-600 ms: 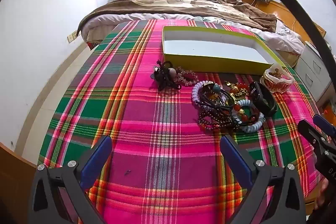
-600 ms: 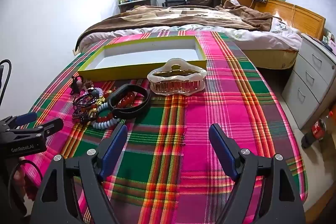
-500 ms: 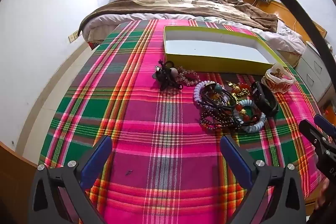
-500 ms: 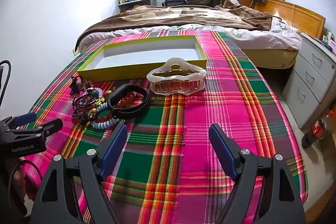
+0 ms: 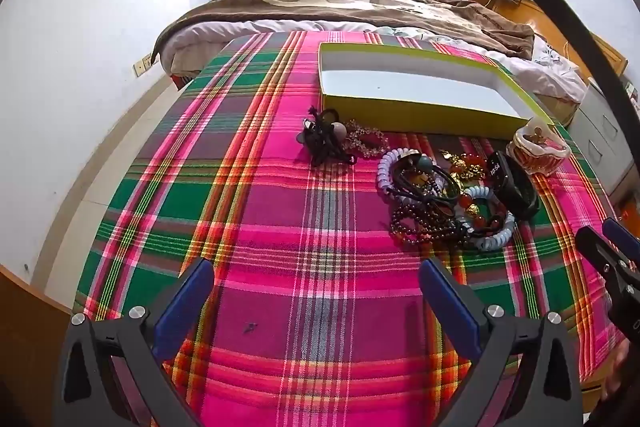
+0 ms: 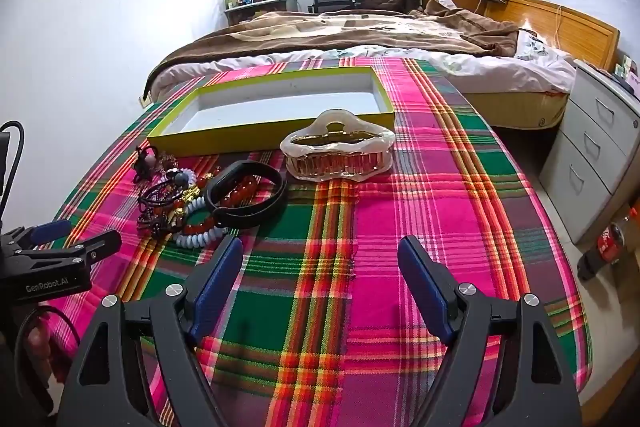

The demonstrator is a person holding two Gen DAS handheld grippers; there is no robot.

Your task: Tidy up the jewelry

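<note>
A pile of bracelets and hair ties (image 5: 444, 199) lies on the plaid tablecloth, also seen in the right wrist view (image 6: 192, 207). A black wristband (image 6: 246, 193) lies at its right edge. A black hair tie (image 5: 324, 141) lies apart to the left. A cream hair claw (image 6: 338, 151) stands in front of the shallow yellow tray (image 6: 224, 137), whose white inside is bare (image 5: 408, 83). My left gripper (image 5: 316, 297) is open and empty, short of the pile. My right gripper (image 6: 320, 275) is open and empty, short of the claw.
The plaid-covered table (image 6: 420, 227) fills both views. A bed (image 6: 360, 31) stands behind it. A grey drawer unit (image 6: 592, 147) stands to the right, with a cola bottle (image 6: 612, 239) on the floor. A white wall (image 5: 80, 67) runs along the left.
Both grippers have stayed open and nearly still. The left view has shifted very slightly; the jewelry has not moved.
</note>
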